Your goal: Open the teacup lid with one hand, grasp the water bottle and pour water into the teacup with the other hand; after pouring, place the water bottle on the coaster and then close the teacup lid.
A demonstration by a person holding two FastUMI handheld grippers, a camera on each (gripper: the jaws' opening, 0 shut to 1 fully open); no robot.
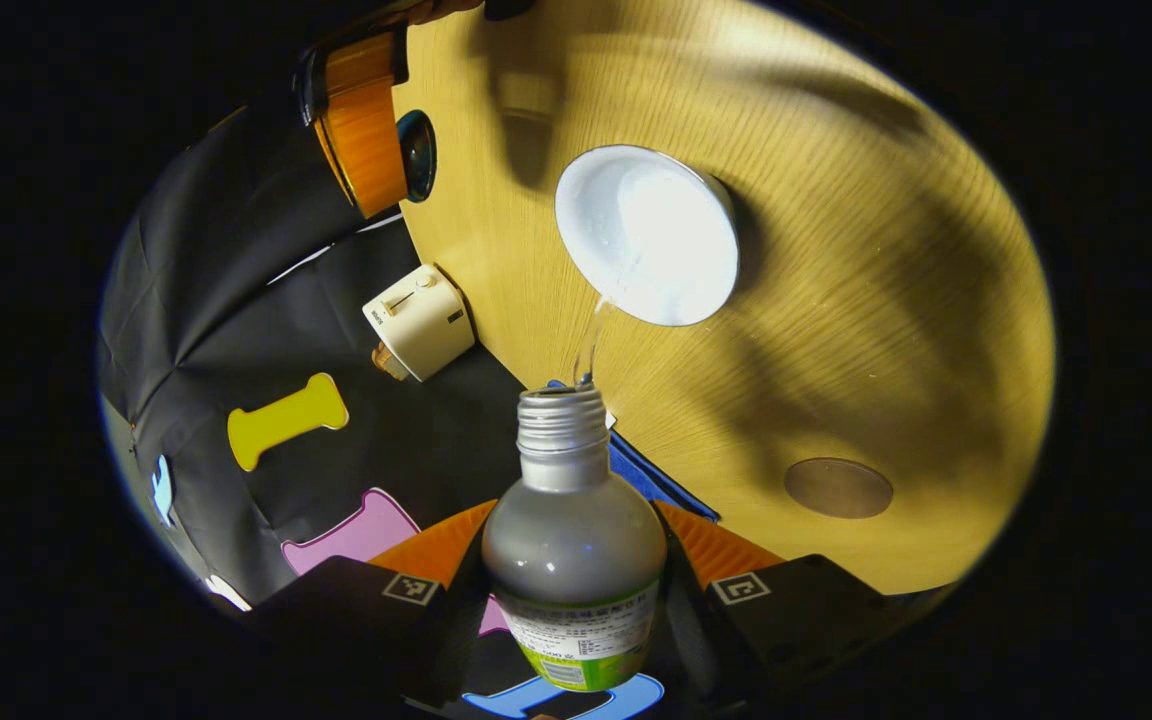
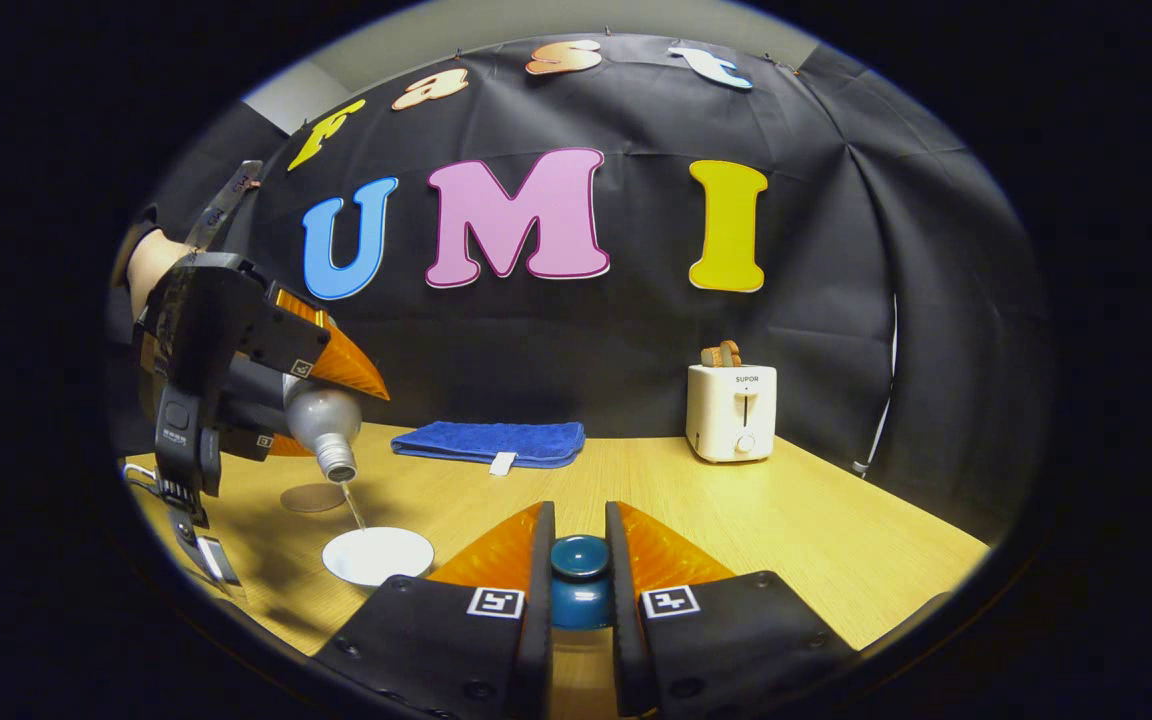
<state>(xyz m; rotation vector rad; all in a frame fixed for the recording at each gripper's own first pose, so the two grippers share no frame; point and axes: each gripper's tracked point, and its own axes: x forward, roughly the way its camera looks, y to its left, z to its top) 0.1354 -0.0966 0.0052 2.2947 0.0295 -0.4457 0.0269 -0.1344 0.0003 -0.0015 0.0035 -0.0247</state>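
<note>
My left gripper [image 1: 572,525] is shut on the water bottle [image 1: 574,540], which is uncapped and tilted mouth-down. A thin stream of water [image 1: 591,340] runs from it into the open white teacup [image 1: 646,235] on the wooden table. In the right gripper view the left gripper [image 2: 336,385] holds the bottle [image 2: 321,420] tilted above the teacup [image 2: 378,555]. My right gripper [image 2: 579,530] is shut on the dark blue teacup lid [image 2: 579,570], held off to the side of the cup. The round brown coaster [image 1: 838,487] lies bare near the cup.
A folded blue towel [image 2: 486,442] lies at the back of the table [image 2: 816,520]. A white toaster [image 2: 731,410] stands at the back right. A person's hand [image 2: 151,265] holds the left gripper.
</note>
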